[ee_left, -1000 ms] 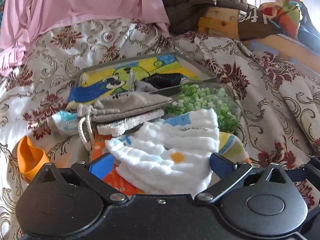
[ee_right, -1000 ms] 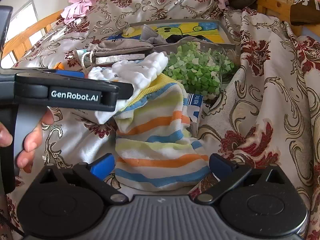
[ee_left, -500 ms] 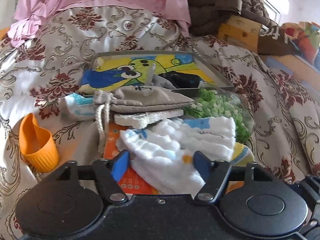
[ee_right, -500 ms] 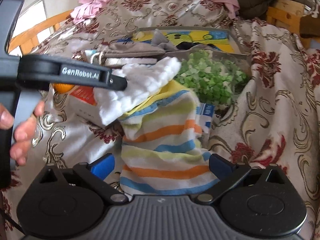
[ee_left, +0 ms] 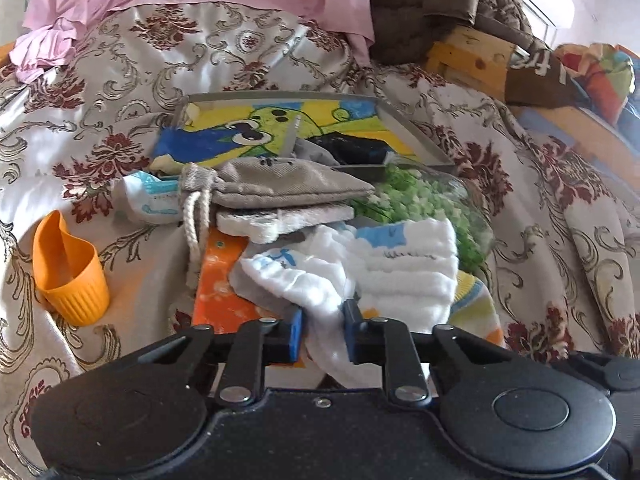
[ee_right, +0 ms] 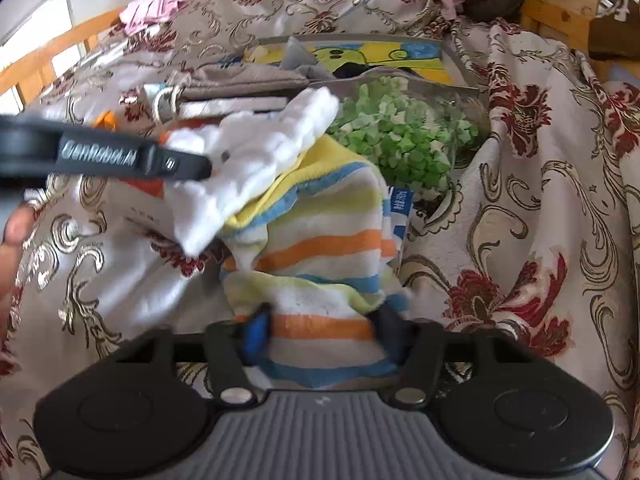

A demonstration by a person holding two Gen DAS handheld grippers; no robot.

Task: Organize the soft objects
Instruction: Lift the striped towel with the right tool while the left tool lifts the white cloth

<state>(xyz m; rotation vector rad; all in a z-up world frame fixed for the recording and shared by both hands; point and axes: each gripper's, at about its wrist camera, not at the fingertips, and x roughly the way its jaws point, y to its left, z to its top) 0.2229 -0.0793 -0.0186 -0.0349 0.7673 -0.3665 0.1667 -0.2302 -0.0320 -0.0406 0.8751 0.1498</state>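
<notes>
Patterned bedspread: my left gripper has just closed, pinching the limp white cloth; my right gripper, also just closing, clamps the soft, light striped towel at its near edge.

The right tool is smeared by motion blur, and the striped towel hides its pads. At the left edge, a person's hand is cut off. The white cloth covers most of the orange box.

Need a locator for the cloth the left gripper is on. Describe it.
On the floral bedspread, find the bag of green bits. Just in front lies a white quilted cloth, its corner pinched by the left gripper. Unlike the striped towel beneath, it has only small blue marks.
</notes>
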